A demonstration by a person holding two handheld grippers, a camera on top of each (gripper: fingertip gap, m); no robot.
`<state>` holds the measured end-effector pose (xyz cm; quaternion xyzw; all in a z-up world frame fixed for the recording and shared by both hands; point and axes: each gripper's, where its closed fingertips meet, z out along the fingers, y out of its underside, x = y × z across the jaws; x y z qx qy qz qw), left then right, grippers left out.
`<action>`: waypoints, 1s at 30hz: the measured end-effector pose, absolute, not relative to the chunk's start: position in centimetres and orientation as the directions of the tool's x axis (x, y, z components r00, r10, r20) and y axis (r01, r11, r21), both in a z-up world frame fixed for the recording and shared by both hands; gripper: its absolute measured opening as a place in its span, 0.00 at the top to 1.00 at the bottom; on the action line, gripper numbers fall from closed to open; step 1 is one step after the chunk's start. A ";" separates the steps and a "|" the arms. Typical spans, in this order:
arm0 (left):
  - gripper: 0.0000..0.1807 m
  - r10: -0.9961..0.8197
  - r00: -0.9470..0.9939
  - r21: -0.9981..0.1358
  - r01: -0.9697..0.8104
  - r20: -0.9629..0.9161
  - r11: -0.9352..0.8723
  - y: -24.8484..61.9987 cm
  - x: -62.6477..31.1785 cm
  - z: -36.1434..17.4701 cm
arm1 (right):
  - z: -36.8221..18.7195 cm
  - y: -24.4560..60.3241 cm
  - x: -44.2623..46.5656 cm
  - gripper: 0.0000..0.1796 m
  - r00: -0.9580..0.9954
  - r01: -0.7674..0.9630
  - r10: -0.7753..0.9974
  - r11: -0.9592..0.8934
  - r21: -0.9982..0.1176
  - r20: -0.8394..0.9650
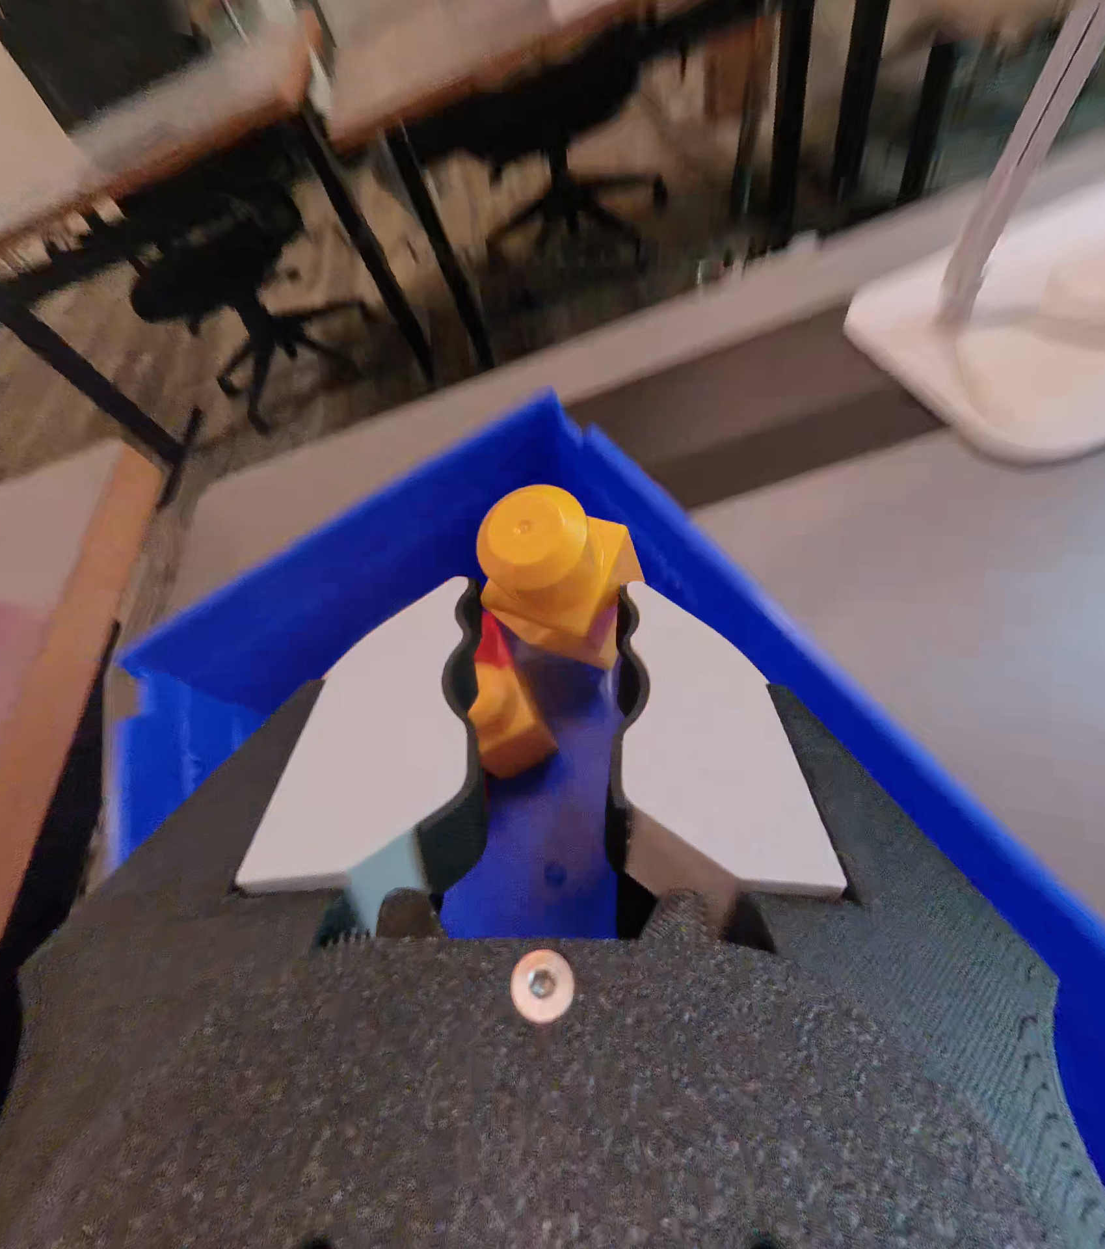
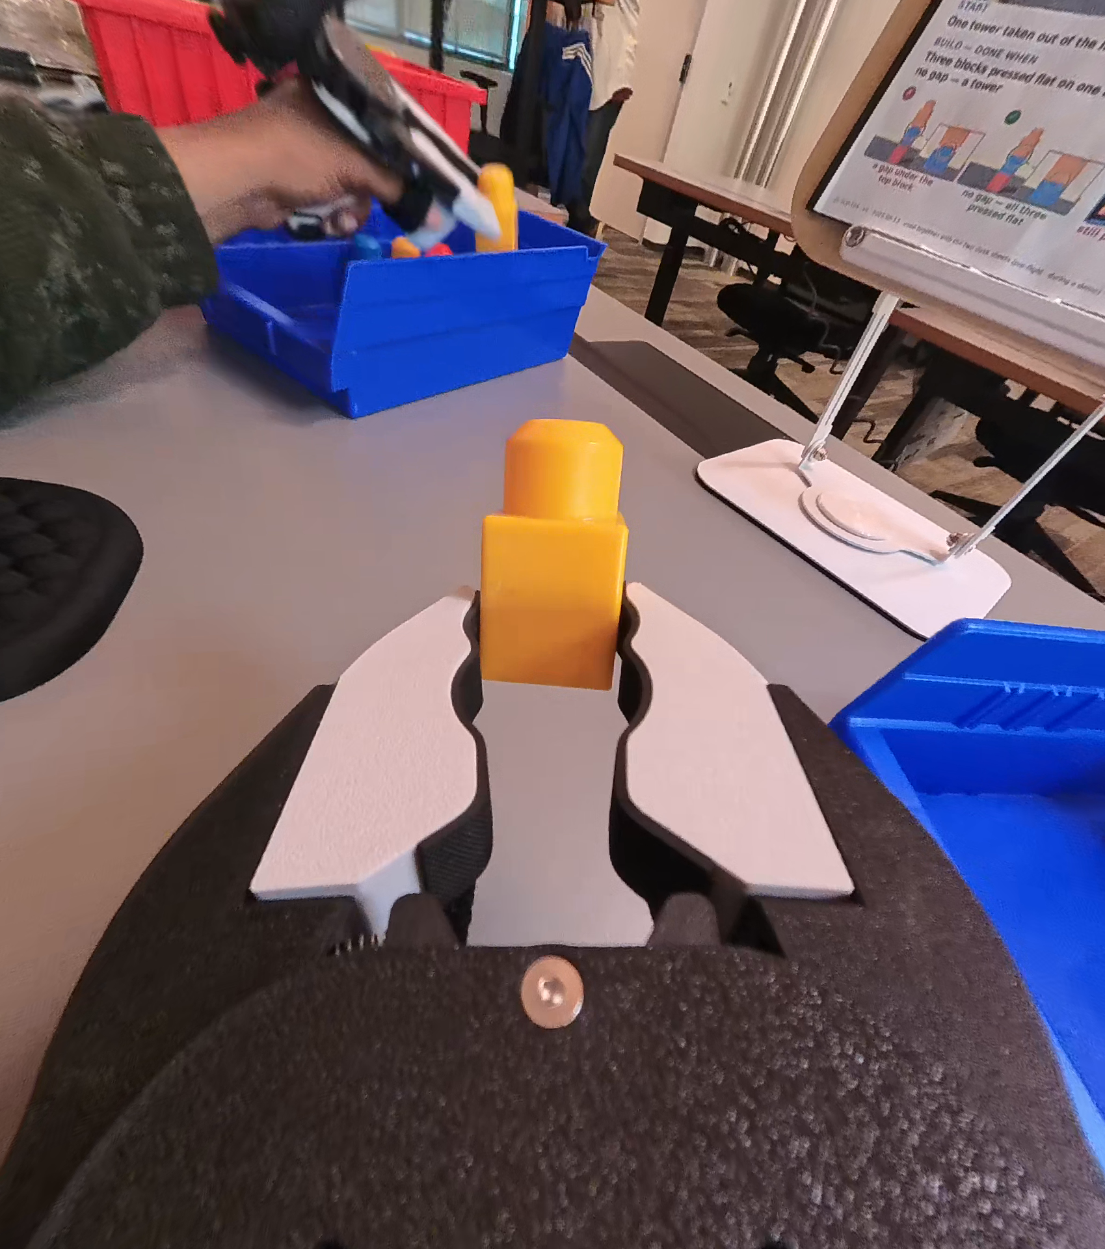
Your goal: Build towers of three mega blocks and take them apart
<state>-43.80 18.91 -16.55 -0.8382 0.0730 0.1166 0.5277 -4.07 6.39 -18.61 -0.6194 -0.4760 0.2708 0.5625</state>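
- The left gripper (image 1: pixel 544 611) is holding a yellow plastic single-stud mega block (image 1: pixel 553 561) tilted between its fingertips, over the far corner of a blue plastic bin (image 1: pixel 306 608); the grip is looking shallow and askew, so the block risks twisting free and dropping among the loose blocks (image 1: pixel 509 723) below.
- The right gripper (image 2: pixel 553 628) is clamping a second yellow plastic block (image 2: pixel 553 574) upright above the grey table (image 2: pixel 266 574); with one block crooked, the pair risks mating with a gap or jamming.
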 end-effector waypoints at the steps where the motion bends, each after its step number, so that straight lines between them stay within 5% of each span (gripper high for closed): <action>1: 0.79 0.003 0.969 -0.905 -0.229 -0.247 -0.357 18.4 -43.1 -13.9 | -18.6 6.4 -4.1 0.79 0.400 0.282 0.895 0.083 -0.956 0.196; 5: 0.79 -0.241 0.960 -0.988 -0.152 -0.141 -0.026 14.7 -35.2 -3.9 | -18.8 6.3 -4.3 0.79 0.390 0.287 0.900 0.082 -0.954 0.195; 9: 0.79 -0.619 0.767 -0.984 -0.094 -0.168 0.151 9.2 -23.7 0.2 | -18.7 5.9 -4.4 0.79 0.372 0.285 0.905 0.103 -0.953 0.209; 18: 0.79 -0.900 0.419 -0.988 -0.143 -0.115 0.059 4.5 -4.8 -10.1 | -18.2 5.8 -4.2 0.79 0.363 0.252 0.912 0.099 -0.963 0.189; 30: 0.81 -0.934 0.344 -0.992 -0.110 -0.095 0.060 1.7 -4.5 -13.3 | -18.3 3.7 -5.2 0.80 0.238 0.229 0.955 0.122 -0.966 0.177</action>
